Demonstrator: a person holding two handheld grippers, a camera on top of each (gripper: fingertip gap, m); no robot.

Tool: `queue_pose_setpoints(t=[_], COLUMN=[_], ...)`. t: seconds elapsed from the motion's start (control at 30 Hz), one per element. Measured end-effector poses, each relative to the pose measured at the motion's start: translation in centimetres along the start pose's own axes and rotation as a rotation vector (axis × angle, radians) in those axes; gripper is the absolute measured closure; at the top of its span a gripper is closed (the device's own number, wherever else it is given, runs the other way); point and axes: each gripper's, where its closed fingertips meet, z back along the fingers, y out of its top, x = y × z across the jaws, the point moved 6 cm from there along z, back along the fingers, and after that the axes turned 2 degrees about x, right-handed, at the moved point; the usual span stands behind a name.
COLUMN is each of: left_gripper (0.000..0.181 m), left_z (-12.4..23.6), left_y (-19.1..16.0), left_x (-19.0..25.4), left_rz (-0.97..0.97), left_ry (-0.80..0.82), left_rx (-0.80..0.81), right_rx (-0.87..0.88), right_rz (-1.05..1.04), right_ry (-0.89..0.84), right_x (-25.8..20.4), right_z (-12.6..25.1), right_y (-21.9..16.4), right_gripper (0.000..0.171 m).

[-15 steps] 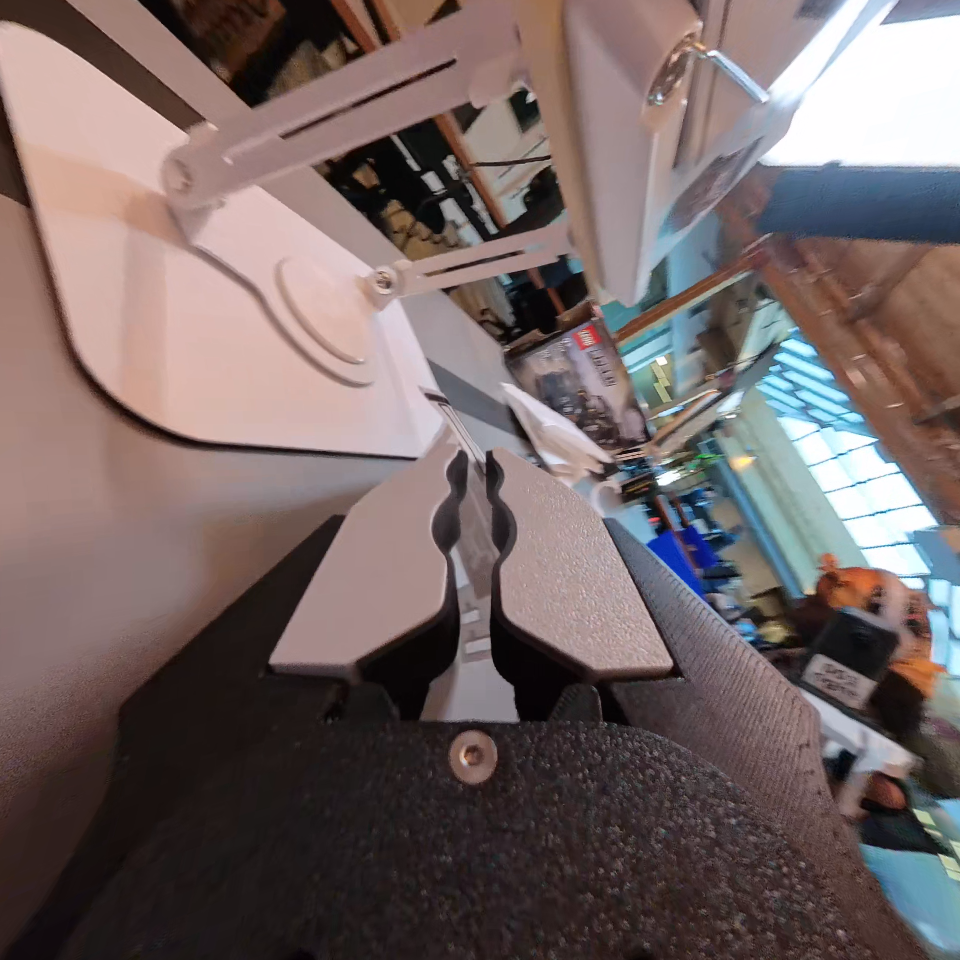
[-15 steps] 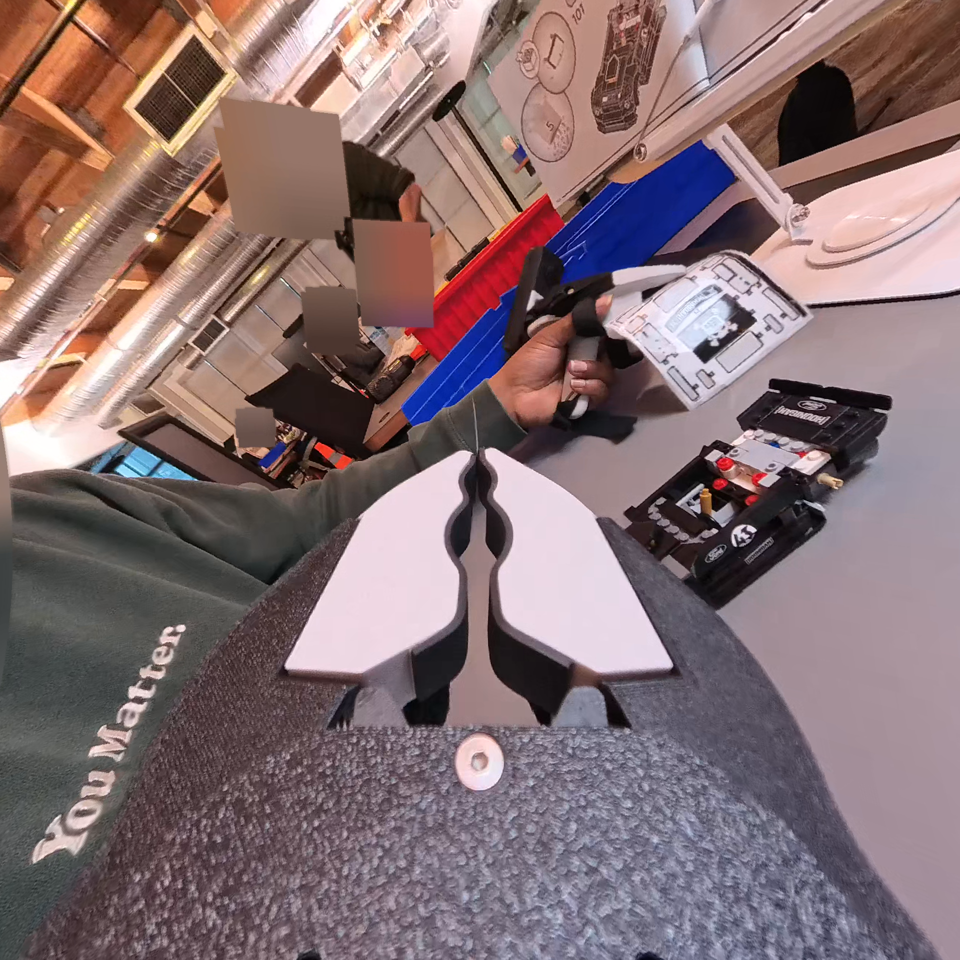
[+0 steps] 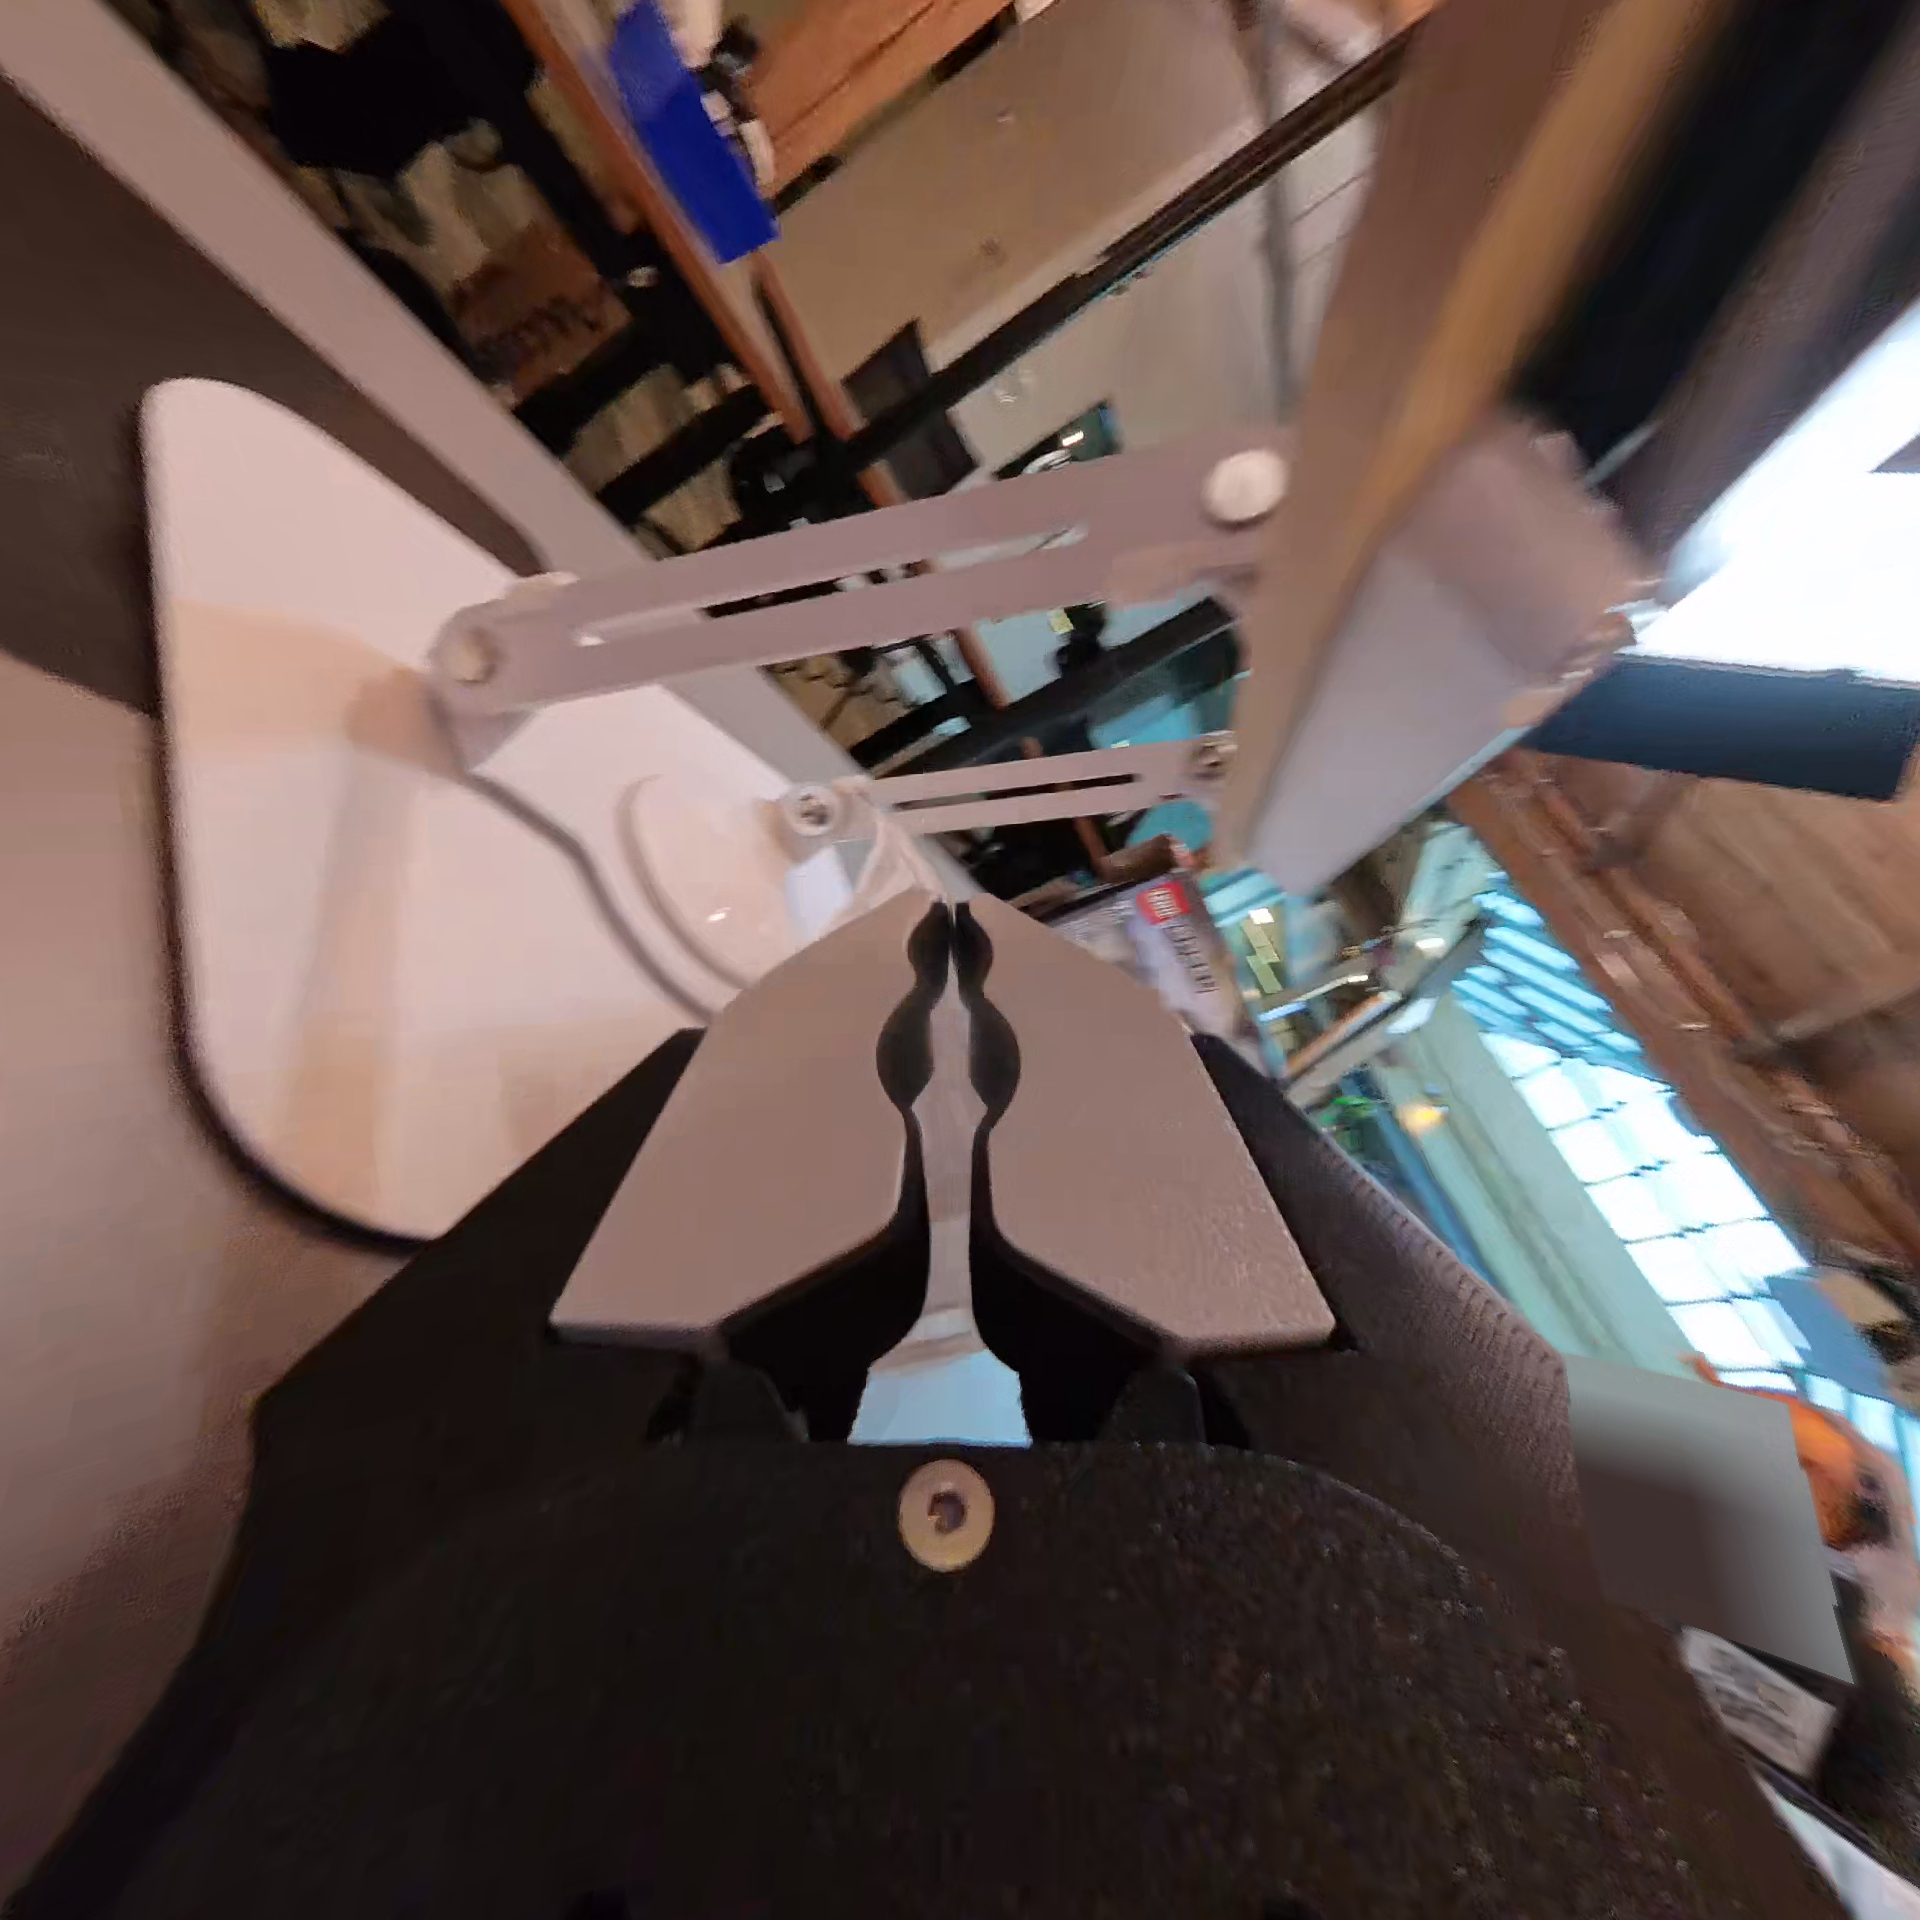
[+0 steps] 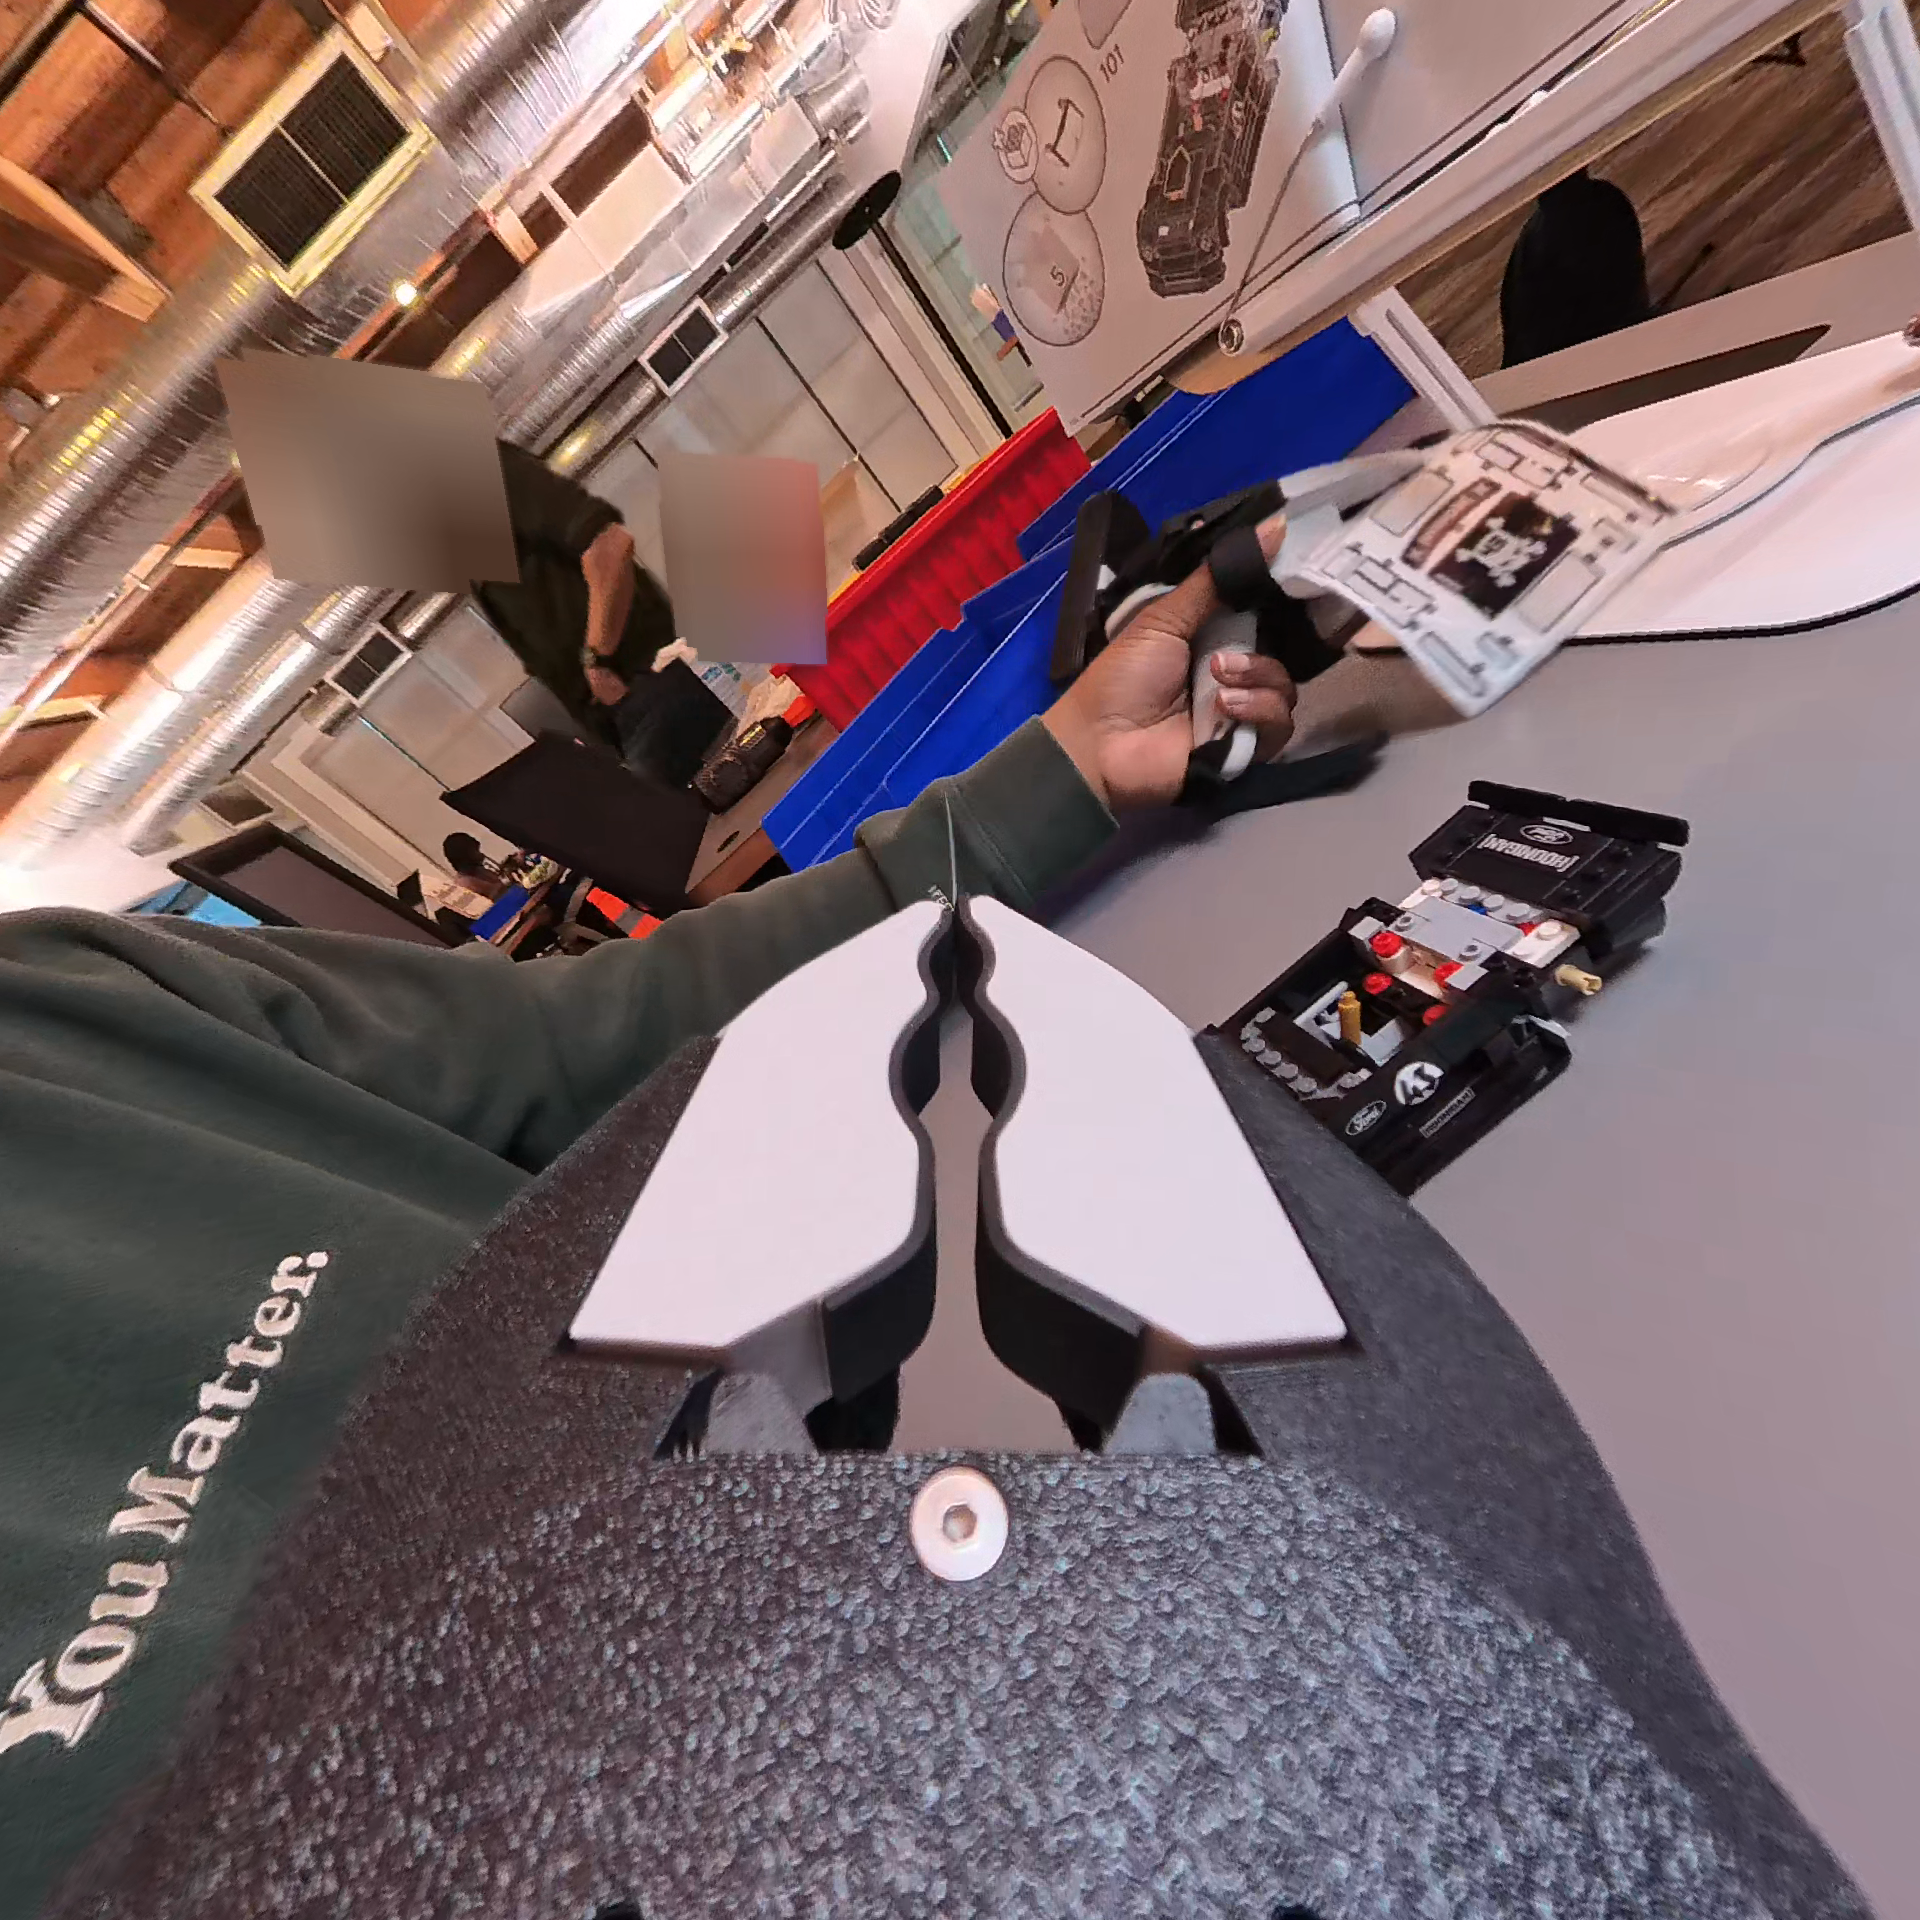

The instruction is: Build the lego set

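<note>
1. We see the left gripper pinching a thin sticker sheet edge-on between its tips; the right wrist view shows the sheet raised above the grey table.
2. We note the right gripper with its tips pressed together and nothing between them.
3. The black lego car, partly built, lies flat on the table, beside the right gripper and apart from the sheet.
4. A white stand base lies ahead of the left gripper.
5. A hand in a green sleeve grips the left tool.
</note>
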Motion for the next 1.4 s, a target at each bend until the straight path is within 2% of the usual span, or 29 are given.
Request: queue_pose_setpoints(t=[0.07,0.17,0.27,0.37,0.47,0.63,0.73,0.87,1.03,1.23,1.4], left_gripper=[0.171,0.147,0.127,0.125,0.142,0.155,0.161,0.167,0.167,0.167,0.17], left_z=[0.2,0.9,1.9,2.7,3.7,6.2,8.0,10.2,11.3,11.5,11.5], left_y=[0.0,0.7,0.9,-0.3,-3.1,-8.7,-11.3,-13.8,-15.8,-16.5,-17.0], left_x=[-0.5,-0.3,0.4,2.1,4.9,9.9,12.5,15.1,16.3,16.8,17.1], left_rz=[-0.071,-0.208,-0.474,-0.676,-0.751,-0.805,-0.802,-0.751,-0.62,-0.442,-0.386], left_ry=[0.082,0.216,0.397,0.457,0.324,0.013,-0.163,-0.358,-0.476,-0.533,-0.547], left_rx=[-0.031,-0.075,-0.119,-0.115,-0.119,-0.303,-0.399,-0.448,-0.497,-0.505,-0.508], right_rx=[-0.007,-0.027,-0.041,-0.054,-0.062,-0.078,-0.082,-0.067,-0.053,-0.006,0.0], right_rz=[0.018,0.05,0.061,0.081,0.1,0.146,0.153,0.136,0.016,-0.14,-0.196], right_ry=[-0.014,-0.045,-0.063,-0.079,-0.087,-0.115,-0.106,-0.058,0.051,0.151,0.179], right_x=[0.0,0.4,0.8,1.0,1.0,1.1,1.0,0.6,0.3,0.4,0.6], right_z=[0.2,0.3,0.0,-0.4,-0.5,-0.3,-0.5,-1.1,-2.1,-2.9,-3.5], right_y=[-0.1,-0.5,-0.9,-1.0,-0.9,-1.0,-1.1,-1.0,-0.9,-1.1,-1.7], right_gripper=[0.171,0.171,0.171,0.171,0.171,0.171,0.171,0.171,0.171,0.171,0.171])
